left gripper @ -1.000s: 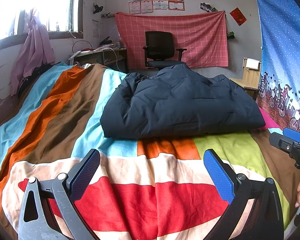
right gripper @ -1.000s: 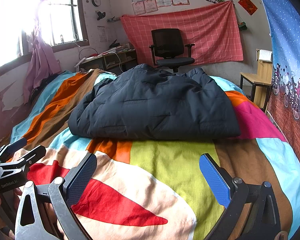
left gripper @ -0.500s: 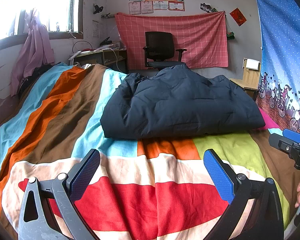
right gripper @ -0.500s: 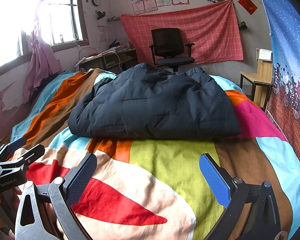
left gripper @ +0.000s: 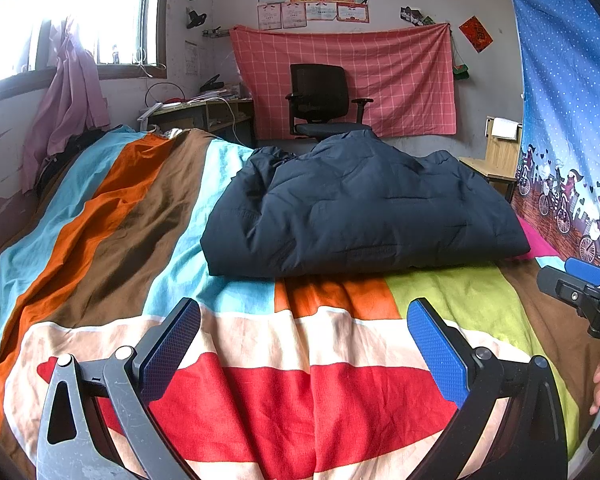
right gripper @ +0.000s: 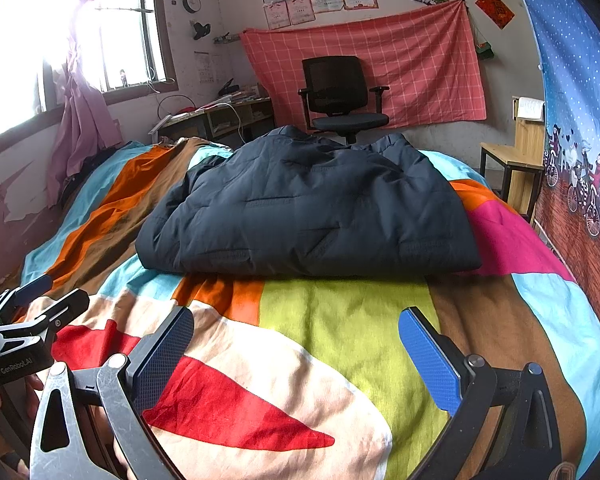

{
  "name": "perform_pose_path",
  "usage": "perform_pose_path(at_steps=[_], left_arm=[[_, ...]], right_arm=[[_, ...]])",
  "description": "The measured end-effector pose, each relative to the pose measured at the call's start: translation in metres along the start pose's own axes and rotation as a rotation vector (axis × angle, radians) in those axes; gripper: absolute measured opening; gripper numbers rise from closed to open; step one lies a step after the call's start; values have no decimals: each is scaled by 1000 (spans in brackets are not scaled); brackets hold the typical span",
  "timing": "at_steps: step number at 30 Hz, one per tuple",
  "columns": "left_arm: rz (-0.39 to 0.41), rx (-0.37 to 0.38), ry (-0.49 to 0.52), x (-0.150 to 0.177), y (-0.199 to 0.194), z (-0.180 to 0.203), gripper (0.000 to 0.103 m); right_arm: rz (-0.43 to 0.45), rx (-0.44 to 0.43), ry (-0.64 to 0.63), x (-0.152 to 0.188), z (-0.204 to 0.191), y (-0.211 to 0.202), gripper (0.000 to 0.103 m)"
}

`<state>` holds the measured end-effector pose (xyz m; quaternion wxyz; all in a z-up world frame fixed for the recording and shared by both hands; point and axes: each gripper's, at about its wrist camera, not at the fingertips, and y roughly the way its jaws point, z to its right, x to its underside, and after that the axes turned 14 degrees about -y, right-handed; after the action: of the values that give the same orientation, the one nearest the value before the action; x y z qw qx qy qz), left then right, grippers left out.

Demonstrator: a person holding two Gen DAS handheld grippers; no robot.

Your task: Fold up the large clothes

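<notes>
A dark navy padded jacket [left gripper: 360, 208] lies folded into a thick block on the striped bed cover [left gripper: 100, 216], a little beyond both grippers; it also fills the middle of the right wrist view [right gripper: 308, 216]. My left gripper [left gripper: 304, 344] is open over the red and cream part of the cover, holding nothing. My right gripper [right gripper: 296, 352] is open too, over the green and cream part, well short of the jacket's near edge. Each gripper shows at the edge of the other's view: the right gripper [left gripper: 580, 284] and the left gripper [right gripper: 28, 312].
A black office chair [left gripper: 324, 100] stands past the bed's far end before a red checked cloth [left gripper: 400, 80]. A desk [left gripper: 196, 116] and a pink curtain [left gripper: 68, 112] are at the left. A wooden stool [right gripper: 512, 164] and a blue patterned hanging [right gripper: 580, 120] are on the right.
</notes>
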<state>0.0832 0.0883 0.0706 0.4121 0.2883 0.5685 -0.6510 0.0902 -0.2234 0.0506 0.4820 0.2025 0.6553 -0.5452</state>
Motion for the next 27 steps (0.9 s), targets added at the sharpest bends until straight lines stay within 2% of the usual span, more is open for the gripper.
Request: perform_pose_path(at_steps=[27], left_arm=[[-1, 2, -2, 1, 0, 1, 101]], right_arm=[[-1, 0, 3, 0, -1, 0, 103]])
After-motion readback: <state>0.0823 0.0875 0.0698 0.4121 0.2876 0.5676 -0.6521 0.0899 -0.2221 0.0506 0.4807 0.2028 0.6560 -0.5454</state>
